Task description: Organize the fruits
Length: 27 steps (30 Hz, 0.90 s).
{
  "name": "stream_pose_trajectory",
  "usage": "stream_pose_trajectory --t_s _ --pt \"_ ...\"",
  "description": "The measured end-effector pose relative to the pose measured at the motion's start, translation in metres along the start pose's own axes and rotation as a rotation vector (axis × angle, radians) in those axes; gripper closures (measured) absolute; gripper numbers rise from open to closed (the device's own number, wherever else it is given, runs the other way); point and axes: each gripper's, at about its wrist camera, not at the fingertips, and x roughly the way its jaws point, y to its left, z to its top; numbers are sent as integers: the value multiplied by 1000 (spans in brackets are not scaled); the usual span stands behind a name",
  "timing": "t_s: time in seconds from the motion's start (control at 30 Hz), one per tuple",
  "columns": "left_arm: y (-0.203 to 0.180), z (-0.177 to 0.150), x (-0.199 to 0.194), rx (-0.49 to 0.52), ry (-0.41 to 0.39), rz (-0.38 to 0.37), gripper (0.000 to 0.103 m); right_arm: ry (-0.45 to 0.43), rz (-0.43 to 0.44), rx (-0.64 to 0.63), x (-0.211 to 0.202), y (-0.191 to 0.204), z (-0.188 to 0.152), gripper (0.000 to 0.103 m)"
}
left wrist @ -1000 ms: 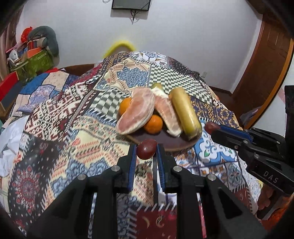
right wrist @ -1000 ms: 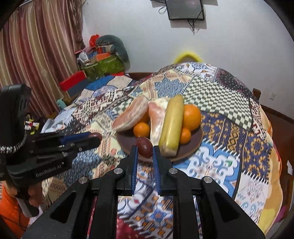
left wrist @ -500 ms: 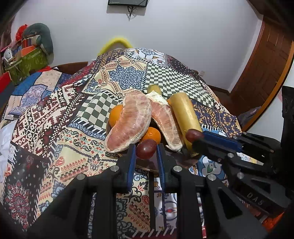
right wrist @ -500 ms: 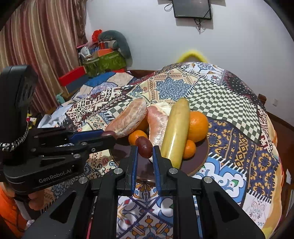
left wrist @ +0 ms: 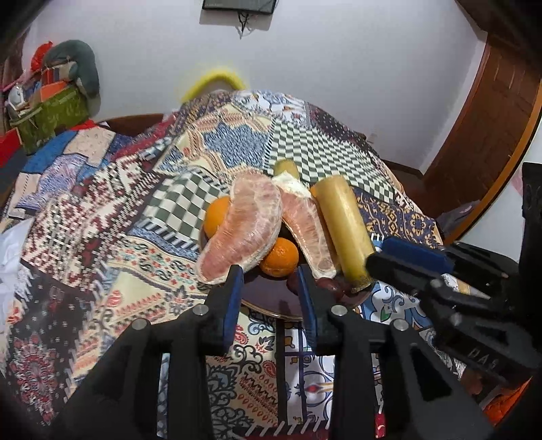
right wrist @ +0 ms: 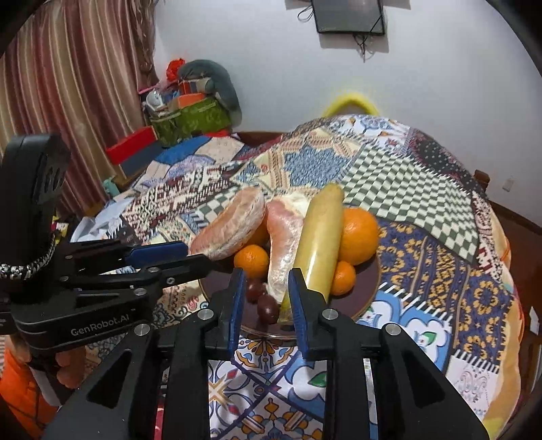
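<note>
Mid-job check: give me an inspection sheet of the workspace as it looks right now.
Surface: patchwork cloth covers the table.
Job's things: brown plate holds pomelo segments, a yellow roll, oranges and two dark red fruits.
Clutter: nothing seen on the cloth.
Grippers: left gripper and right gripper both open, empty, at the plate's near edge.
Cables: cords under the wall screen.
Surroundings: curtain, piled bags, door.

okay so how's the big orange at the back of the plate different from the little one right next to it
In the right wrist view, the big orange looks clearly larger than the small orange. The big orange sits farther back on the plate; the small orange lies nearer the camera, toward the rim. The big orange rises higher beside the long yellow fruit; the small orange sits low. Both are round and orange, and both lie right of the yellow fruit.
</note>
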Motion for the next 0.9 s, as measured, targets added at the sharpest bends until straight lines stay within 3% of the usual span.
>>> stream_pose_trajectory --t_s 0.3,0.73,0.9 --pt "-15 10 -79 5 -170 35 71 -149 -44 21 -69 1 15 80" --pt "-63 4 -213 72 -459 72 71 -437 -94 -16 -195 43 18 79" --pt "-78 -8 -255 100 -550 78 68 -523 -102 -29 -231 61 12 66"
